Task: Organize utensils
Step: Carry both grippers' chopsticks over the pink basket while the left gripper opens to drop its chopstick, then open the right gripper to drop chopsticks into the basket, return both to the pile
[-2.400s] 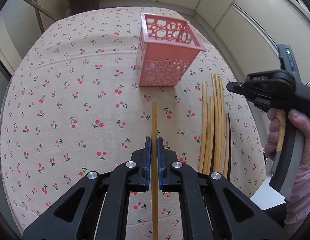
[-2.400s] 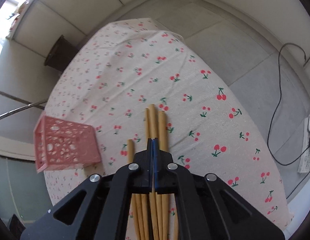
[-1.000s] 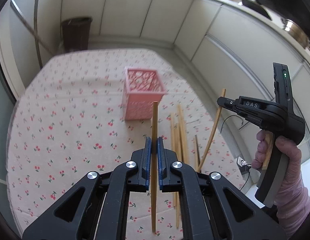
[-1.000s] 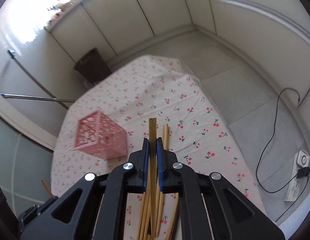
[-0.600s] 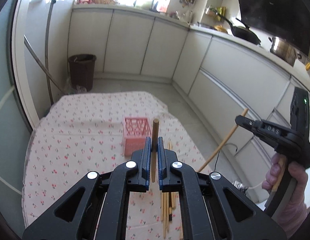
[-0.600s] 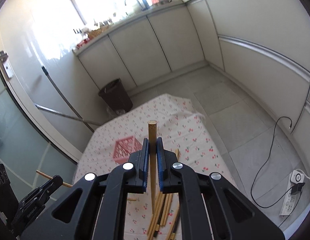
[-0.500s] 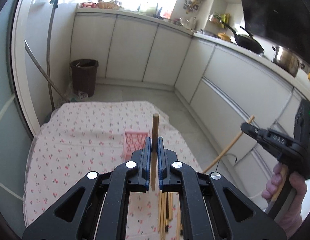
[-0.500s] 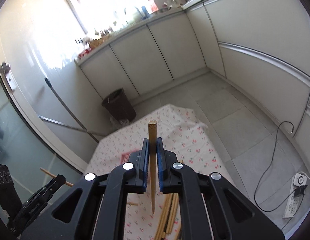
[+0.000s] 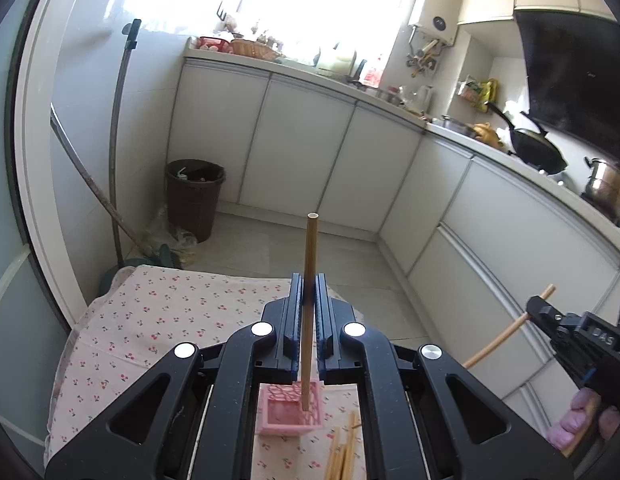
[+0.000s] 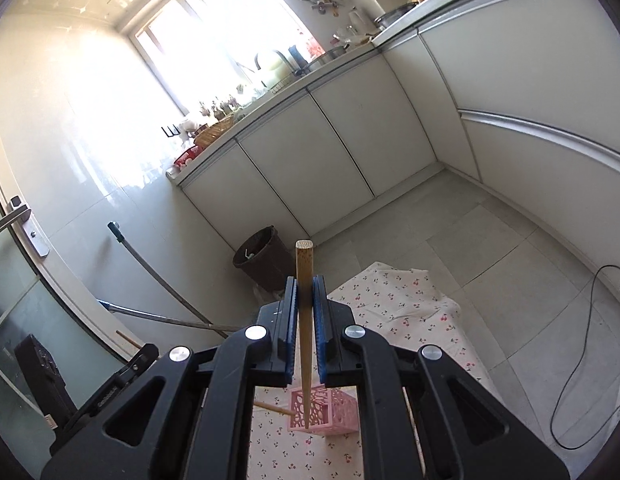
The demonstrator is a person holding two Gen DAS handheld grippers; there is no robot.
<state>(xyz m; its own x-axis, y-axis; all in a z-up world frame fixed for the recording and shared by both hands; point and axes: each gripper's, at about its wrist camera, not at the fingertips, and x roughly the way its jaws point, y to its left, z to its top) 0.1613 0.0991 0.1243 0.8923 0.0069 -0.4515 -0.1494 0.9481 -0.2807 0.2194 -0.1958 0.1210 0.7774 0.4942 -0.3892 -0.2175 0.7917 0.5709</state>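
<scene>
Room: kitchen with white cabinets (image 9: pixel 310 152) along two walls, a bright window above them, a brown waste bin (image 9: pixel 194 196) on the tiled floor.

Left wrist view
Table: cherry-print cloth covers the table (image 9: pixel 149 320), seen from high above.
Left claw: left claw (image 9: pixel 308 320) is narrow, its blue pads pinching one chopstick (image 9: pixel 310 280) that stands nearly upright, blunt end up.
Basket: pink basket (image 9: pixel 287 410) sits on the cloth far below, showing in the gap under the claw; the chopstick's lower tip lines up over its open top, well above it.
Loose chopsticks: loose chopsticks (image 9: pixel 342 452) lie on the cloth just to the right of the basket.
Right claw: right claw (image 9: pixel 534 306), at the right edge, grips a second chopstick (image 9: pixel 506 330) that slants down to the left; a gloved hand (image 9: pixel 582 428) holds its handle.

Right wrist view
Right claw: right claw (image 10: pixel 305 320) is narrow, clamped on its chopstick (image 10: pixel 304 320), thick end up, thin end down.
Basket: pink basket (image 10: pixel 330 408) stands on the cloth of the table (image 10: pixel 410 320) below, the thin tip in line with it.
Left claw: left claw (image 10: pixel 143 350) shows at lower left, closed on its chopstick (image 10: pixel 127 338); part of that stick shows below, beside the basket.
Floor: black cable (image 10: pixel 582 360) trails over the tiles at right.
</scene>
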